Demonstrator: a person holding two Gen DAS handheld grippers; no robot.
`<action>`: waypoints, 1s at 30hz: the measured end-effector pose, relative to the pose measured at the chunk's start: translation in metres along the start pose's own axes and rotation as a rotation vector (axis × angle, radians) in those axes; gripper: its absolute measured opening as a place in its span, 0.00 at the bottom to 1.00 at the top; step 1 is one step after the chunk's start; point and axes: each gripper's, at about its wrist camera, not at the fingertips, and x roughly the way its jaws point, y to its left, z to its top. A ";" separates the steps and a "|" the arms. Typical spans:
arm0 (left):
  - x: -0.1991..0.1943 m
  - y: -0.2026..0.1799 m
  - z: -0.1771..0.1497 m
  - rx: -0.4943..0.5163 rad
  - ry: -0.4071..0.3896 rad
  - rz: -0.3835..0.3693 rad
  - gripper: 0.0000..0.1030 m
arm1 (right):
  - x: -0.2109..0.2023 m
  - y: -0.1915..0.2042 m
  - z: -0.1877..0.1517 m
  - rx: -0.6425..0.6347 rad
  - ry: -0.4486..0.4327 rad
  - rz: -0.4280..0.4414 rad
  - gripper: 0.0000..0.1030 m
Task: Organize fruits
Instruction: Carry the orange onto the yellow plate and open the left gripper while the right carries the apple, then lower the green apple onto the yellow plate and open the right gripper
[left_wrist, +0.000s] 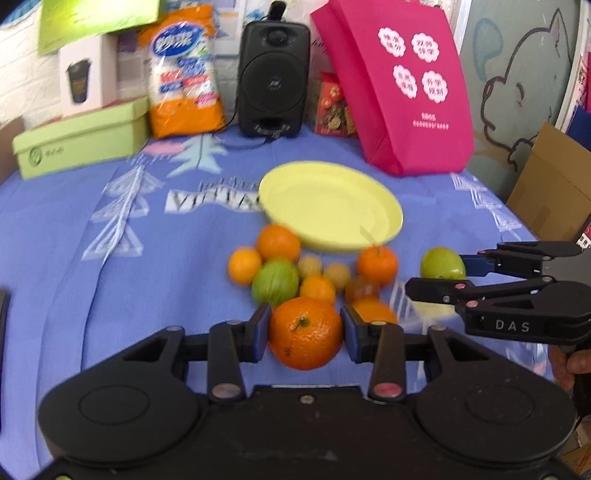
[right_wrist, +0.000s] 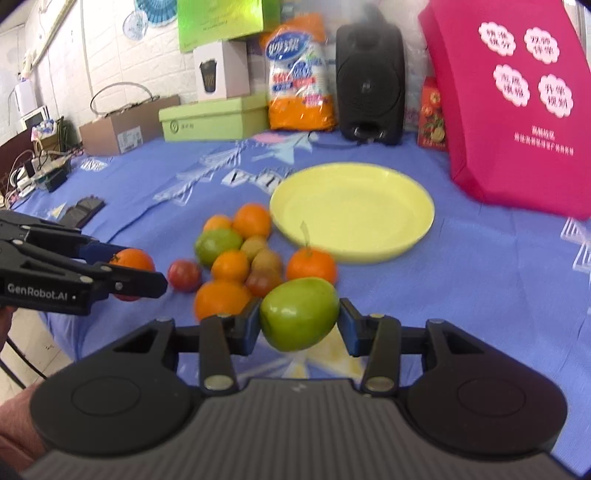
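My left gripper (left_wrist: 306, 328) is shut on a large orange (left_wrist: 305, 332), held just above the blue cloth; from the right wrist view the same gripper (right_wrist: 147, 275) clasps that orange (right_wrist: 131, 260) at the left. My right gripper (right_wrist: 299, 323) is shut on a green apple (right_wrist: 299, 314); in the left wrist view it (left_wrist: 436, 271) pinches the apple (left_wrist: 441, 264) at the right. Between them lies a pile of fruit: several oranges (left_wrist: 277, 242), a green fruit (left_wrist: 275, 282), small brownish fruits (left_wrist: 336, 274). Behind the pile sits an empty yellow plate (left_wrist: 332, 205) (right_wrist: 352, 210).
A pink bag (left_wrist: 402, 81) stands right of the plate, a black speaker (left_wrist: 273, 74) and an orange packet (left_wrist: 184, 74) behind it, a green box (left_wrist: 79, 138) at the back left. A dark red fruit (right_wrist: 184, 275) lies by the pile. A brown carton (right_wrist: 125, 125) is far left.
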 end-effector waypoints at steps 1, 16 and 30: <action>0.006 -0.001 0.007 0.012 -0.009 -0.004 0.38 | 0.002 -0.003 0.005 0.002 -0.008 -0.002 0.42; 0.142 -0.003 0.085 0.056 0.059 -0.027 0.38 | 0.079 -0.056 0.058 0.048 0.003 -0.057 0.42; 0.143 0.006 0.093 0.020 0.023 0.006 0.66 | 0.102 -0.056 0.056 0.027 0.049 -0.064 0.42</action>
